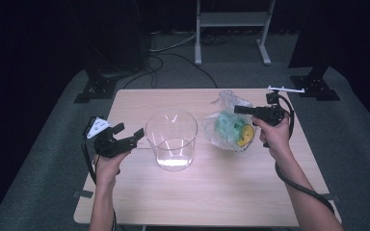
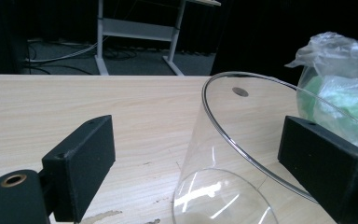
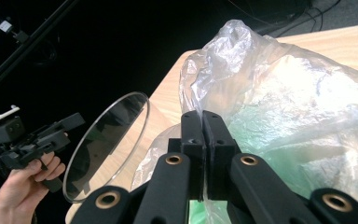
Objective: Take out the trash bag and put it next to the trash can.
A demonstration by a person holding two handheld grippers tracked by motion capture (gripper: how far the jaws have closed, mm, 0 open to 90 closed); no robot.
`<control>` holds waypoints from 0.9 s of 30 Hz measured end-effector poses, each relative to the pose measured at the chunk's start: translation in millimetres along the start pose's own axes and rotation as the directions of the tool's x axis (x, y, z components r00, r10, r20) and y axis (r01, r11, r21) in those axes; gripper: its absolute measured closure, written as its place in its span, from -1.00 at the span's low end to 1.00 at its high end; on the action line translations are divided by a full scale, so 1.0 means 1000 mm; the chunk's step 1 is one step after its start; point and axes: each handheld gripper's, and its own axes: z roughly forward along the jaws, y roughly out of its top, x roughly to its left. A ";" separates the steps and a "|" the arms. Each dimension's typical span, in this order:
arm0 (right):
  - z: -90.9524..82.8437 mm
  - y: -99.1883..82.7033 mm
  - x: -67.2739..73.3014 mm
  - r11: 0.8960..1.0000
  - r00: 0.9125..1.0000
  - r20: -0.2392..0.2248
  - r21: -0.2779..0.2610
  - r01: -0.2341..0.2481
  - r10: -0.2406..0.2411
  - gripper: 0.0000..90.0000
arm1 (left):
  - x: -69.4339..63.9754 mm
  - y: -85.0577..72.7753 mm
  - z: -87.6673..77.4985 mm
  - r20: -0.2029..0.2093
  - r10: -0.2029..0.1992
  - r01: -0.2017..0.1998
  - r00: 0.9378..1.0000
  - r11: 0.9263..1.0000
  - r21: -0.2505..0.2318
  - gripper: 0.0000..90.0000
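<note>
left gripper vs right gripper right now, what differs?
The left gripper has its jaws wide open beside the clear container; the right gripper is shut, pinching film of the plastic bag. The left holds nothing; the right grips the bag. Both are black, hand-held and over the table.

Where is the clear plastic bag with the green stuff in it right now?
In the high view the clear plastic bag with green contents lies on the wooden table, right of the clear glass container, with the right gripper shut on its film.
</note>
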 end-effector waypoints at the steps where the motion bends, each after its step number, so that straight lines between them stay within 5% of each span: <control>1: 0.001 -0.001 -0.001 1.000 1.000 0.001 0.001 -0.003 0.003 0.97 | 0.000 0.000 0.000 0.000 0.002 -0.002 1.000 1.000 0.000 -0.78; 27: 0.029 -0.027 -0.023 0.998 0.999 0.037 0.061 -0.026 0.024 0.96 | -0.001 0.000 0.001 0.008 0.010 -0.010 1.000 1.000 0.012 -0.78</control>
